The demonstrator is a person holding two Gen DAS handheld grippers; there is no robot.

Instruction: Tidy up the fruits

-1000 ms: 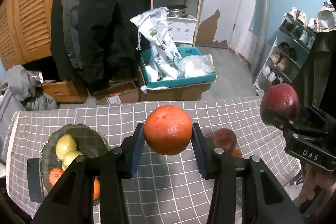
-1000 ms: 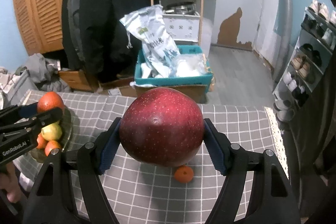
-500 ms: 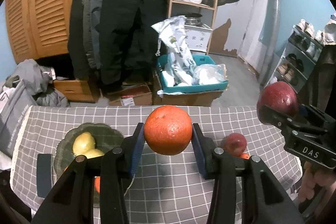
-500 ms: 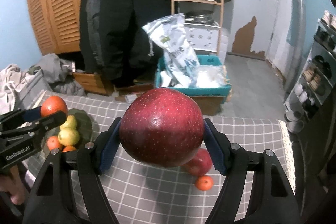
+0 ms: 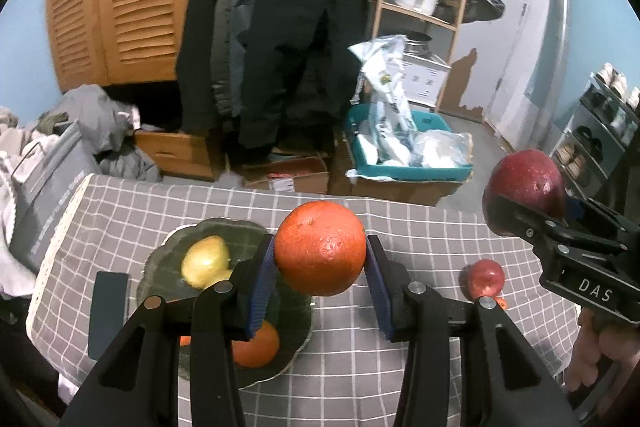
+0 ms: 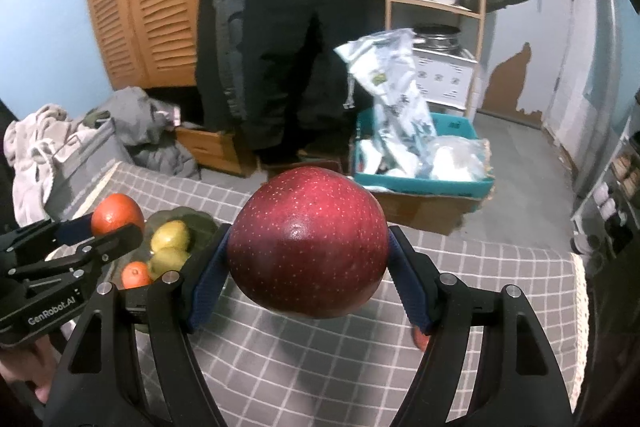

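My left gripper is shut on an orange, held in the air above the checked tablecloth, just right of a dark green glass bowl. In the bowl lie yellow-green pears and a small orange. My right gripper is shut on a big dark red apple; in the left wrist view it hangs at the right edge with that apple. A smaller red apple rests on the cloth, with a tiny orange fruit beside it. The right wrist view shows the bowl at left.
A dark flat rectangle lies left of the bowl. Beyond the table's far edge stand a teal crate on cardboard boxes, hanging coats, a wooden shelf and a shoe rack. A person's hand holds the right gripper.
Both grippers have moved left over the table with their fruit still gripped. The bowl now sits closer to the middle of both views, and the loose apple has shifted right.
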